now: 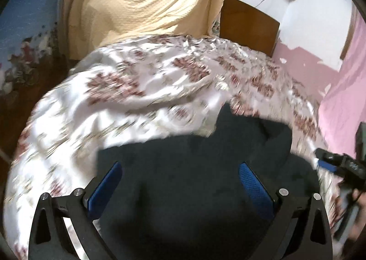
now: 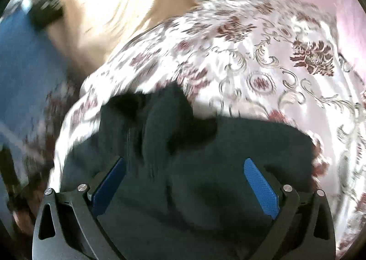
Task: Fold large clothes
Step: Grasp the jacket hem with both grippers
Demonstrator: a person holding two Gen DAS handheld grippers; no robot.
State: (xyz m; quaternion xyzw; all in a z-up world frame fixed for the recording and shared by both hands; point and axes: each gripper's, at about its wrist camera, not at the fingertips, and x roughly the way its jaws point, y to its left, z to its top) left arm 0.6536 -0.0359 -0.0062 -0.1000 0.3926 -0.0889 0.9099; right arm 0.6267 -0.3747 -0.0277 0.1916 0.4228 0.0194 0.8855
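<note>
Beneath both my grippers, left gripper (image 1: 179, 189) and right gripper (image 2: 184, 186) spread wide and holding nothing, lies the dark garment (image 1: 194, 168) on the floral bedspread (image 1: 137, 81). It looks soft and limp; I judge its far edge the best hold.

A bed with a white bedspread (image 1: 146, 81) printed in maroon floral and grey scroll motifs fills the middle of both views. Beyond the far edge of the bed hangs a cream-yellow textured cloth (image 1: 141, 1), draped in folds. To its right stands a brown wooden headboard panel (image 1: 248, 25) against a white wall (image 1: 304, 13). The wall along the bed's right edge is pink (image 1: 343, 90), with patches of peeled paint. Left of the bed, a blue surface (image 1: 29, 13) shows worn, flaking areas. Both views are motion-blurred.
</note>
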